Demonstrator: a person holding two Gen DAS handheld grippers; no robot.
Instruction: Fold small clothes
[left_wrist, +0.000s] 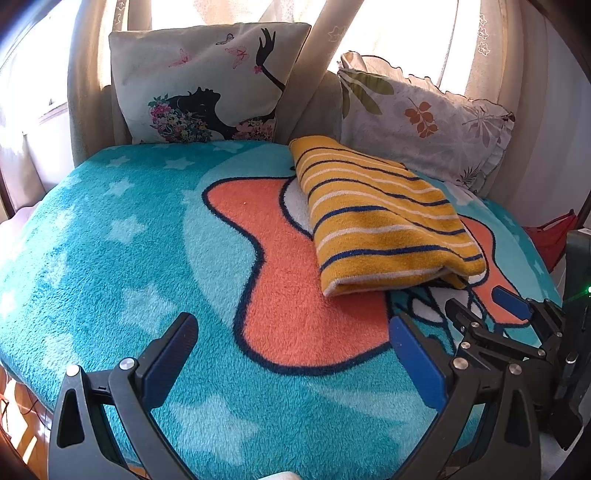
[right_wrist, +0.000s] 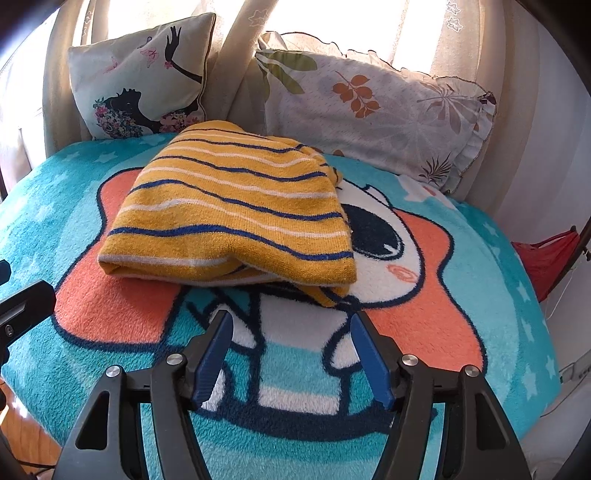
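Yellow knit garment (right_wrist: 229, 206), navy-white stripes, folded into thick slab on fluffy teal blanket (right_wrist: 110, 369). Left hand-held gripper (left_wrist: 291, 358) and right hand-held gripper (right_wrist: 291, 354) both spread apart, empty; bed beneath, probably.

- The striped garment (right_wrist: 229, 218) lies folded, so its inner layers are hidden; only a strip of lower layer peeks out at the near right corner, and what kind of clothing it is cannot be told.
- The garment covers part of the cartoon figure printed on the blanket (right_wrist: 110, 306), so the figure's upper portion is unseen.
- In the left wrist view, the right gripper (left_wrist: 480, 306) is half lost at the frame's right edge.
- In the right wrist view, only a dark piece of the left gripper (right_wrist: 22, 310) enters at the left edge.
- A red object (right_wrist: 546, 258) beyond the blanket's right side is partly hidden and unidentifiable.
- The windows behind the curtains (left_wrist: 92, 74) are washed out by glare.
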